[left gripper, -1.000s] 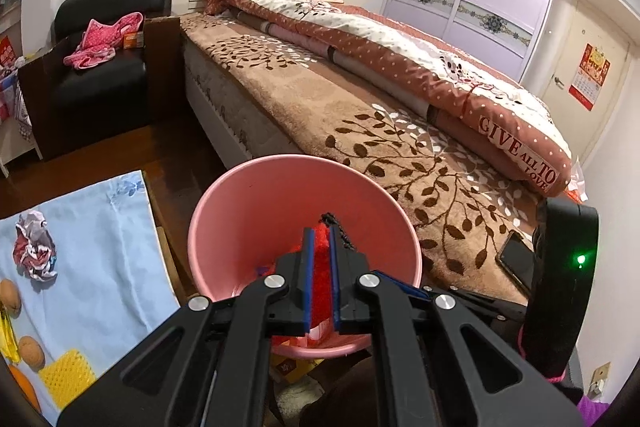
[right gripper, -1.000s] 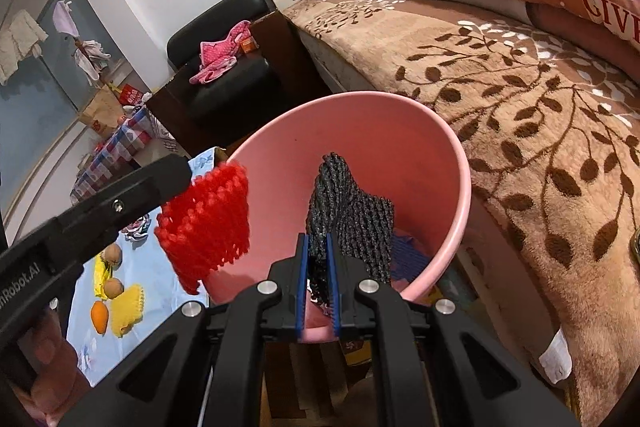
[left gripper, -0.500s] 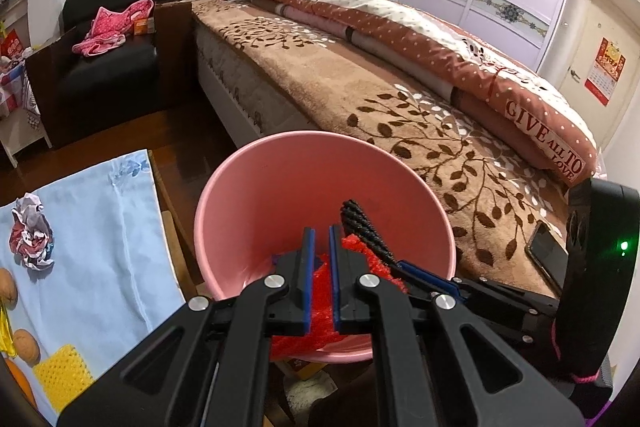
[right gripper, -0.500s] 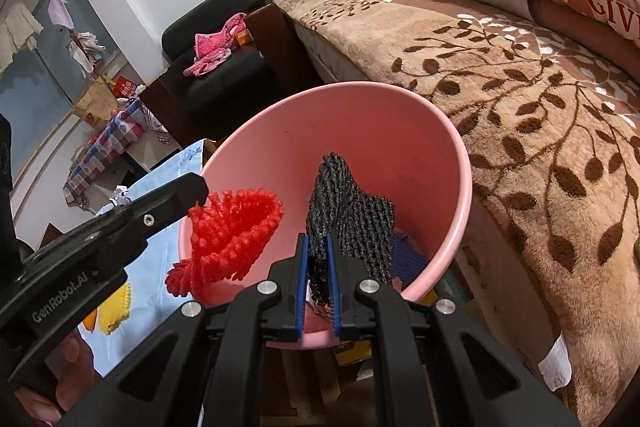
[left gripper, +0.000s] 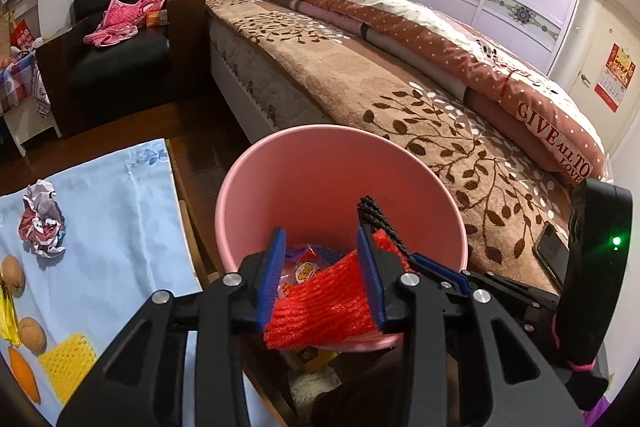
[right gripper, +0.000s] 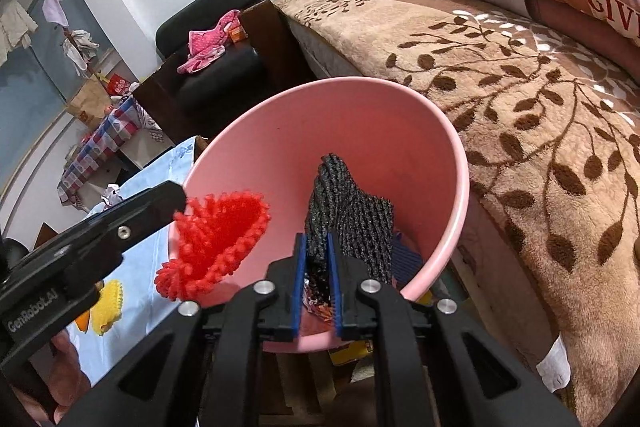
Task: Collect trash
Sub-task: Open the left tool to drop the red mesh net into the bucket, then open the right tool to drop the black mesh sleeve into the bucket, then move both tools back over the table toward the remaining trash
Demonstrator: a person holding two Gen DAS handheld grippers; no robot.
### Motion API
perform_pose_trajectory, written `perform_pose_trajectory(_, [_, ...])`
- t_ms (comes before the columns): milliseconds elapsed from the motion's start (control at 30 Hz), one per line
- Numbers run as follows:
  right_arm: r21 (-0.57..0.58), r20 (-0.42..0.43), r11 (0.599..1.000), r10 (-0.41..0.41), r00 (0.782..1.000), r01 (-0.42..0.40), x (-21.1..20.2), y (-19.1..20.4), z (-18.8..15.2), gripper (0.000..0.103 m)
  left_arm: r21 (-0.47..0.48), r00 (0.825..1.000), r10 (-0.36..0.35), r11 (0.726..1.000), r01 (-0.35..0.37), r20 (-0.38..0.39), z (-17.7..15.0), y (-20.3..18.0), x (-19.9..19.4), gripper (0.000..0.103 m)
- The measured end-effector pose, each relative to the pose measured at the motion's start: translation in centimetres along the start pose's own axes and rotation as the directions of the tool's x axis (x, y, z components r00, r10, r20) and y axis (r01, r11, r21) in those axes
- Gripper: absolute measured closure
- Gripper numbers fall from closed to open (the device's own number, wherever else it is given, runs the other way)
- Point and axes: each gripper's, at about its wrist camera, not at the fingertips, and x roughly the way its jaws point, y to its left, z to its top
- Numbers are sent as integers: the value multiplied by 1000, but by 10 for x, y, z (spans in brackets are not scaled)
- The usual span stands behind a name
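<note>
A pink bin [left gripper: 320,129] [right gripper: 452,147] stands beside the bed. Over its near rim my left gripper [left gripper: 320,239] has its jaws opening wide. A red foam net [left gripper: 320,303] [right gripper: 220,239] sits loosely between them, sprung out into a tube. In the right wrist view one left finger [right gripper: 168,199] reaches to the net over the bin's left rim. My right gripper [right gripper: 316,243] [left gripper: 436,267] is over the bin with its jaws starting to open. Its pads still pinch a black foam net [right gripper: 348,211] [left gripper: 376,219] that stands upright. Wrappers [left gripper: 308,263] lie inside the bin.
Left of the bin a light blue cloth [left gripper: 120,227] carries a crumpled paper ball [left gripper: 42,219], walnuts [left gripper: 12,269], a yellow foam net [left gripper: 68,359] and a carrot [left gripper: 24,375]. The bed [left gripper: 360,87] runs along the right, with a phone [left gripper: 552,255] on it. A black armchair [left gripper: 120,59] stands behind.
The left jaws have gone from pinching the red net flat to standing wide, and the net has puffed out. The right jaws have parted slightly on the black net.
</note>
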Motion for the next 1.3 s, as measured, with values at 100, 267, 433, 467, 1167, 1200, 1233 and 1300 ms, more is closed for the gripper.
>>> perform_pose_trajectory(100, [-4,8,1000,-9,1000,9,-1,1,1,72,-4,1000,9,1000,-9,1,0,1,-3,66])
perform_pose_trajectory(267, [-5,15,1000,-18,1000,18,-3,0,0,71,-16,999,33,999,-33,-1,-2,6,-10,66])
perform_pose_trajectory(433, [-12,20,1000,-11,1000,11,-11,3,-3,69,-29,999,53,998,-53,8,-5,13,-22,66])
perform_pose_trajectory(467, [-15,23,1000,-8,1000,9,-13,5,-4,69,-28,998,60,998,-59,10,-7,15,-25,66])
perform_pose_trajectory(1167, [-112,61,992,74,995,-67,-56,67,-28,66,-107,975,216,972,-211,43,-41,54,-97,66])
perform_pose_trajectory(1200, [-119,61,990,78,995,-70,-57,70,-30,66,-111,974,221,970,-215,47,-42,56,-101,66])
perform_pose_trajectory(1233, [-126,62,989,81,995,-73,-59,74,-32,66,-114,972,231,968,-224,52,-44,57,-106,66])
perform_pose_trajectory(1300, [-135,60,988,89,994,-81,-60,81,-34,66,-118,965,254,962,-246,61,-48,59,-114,66])
